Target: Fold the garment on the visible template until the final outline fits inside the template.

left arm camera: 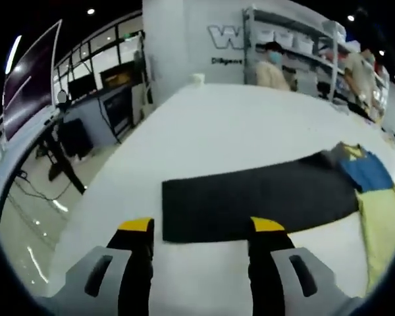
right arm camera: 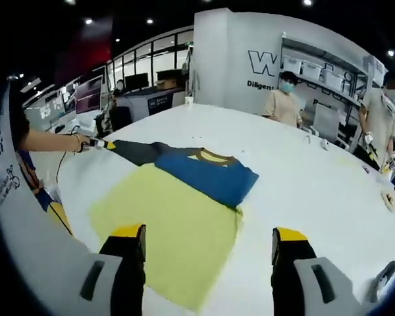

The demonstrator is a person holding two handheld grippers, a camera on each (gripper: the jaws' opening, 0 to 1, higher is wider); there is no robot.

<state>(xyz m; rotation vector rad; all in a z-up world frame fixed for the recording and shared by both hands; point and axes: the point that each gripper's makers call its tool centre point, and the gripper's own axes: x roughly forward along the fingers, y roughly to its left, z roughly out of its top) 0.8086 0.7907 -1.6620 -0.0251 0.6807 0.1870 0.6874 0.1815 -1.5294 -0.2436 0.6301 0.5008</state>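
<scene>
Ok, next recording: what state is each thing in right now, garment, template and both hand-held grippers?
Garment: spread flat on the table, unfolded, yellow body and blue top.
Dark template: flat on the table, its right end touching the garment.
Left hand-held gripper: open, holding nothing.
Right hand-held gripper: open, above the garment.

Bright, open hall here. A white pillar wall (right arm camera: 250, 66) with dark lettering stands behind the big white table (right arm camera: 303, 178). Metal shelving (right arm camera: 329, 72) with pale bins runs along the right. Two people (right arm camera: 286, 99) wait by the far edge. Glass partitions (right arm camera: 145, 62) line the left, desks with monitors (left arm camera: 85, 85) below, maybe cables trailing over the glossy floor (left arm camera: 26, 230). Ceiling spotlights (right arm camera: 89, 21) dot the dark overhead.
</scene>
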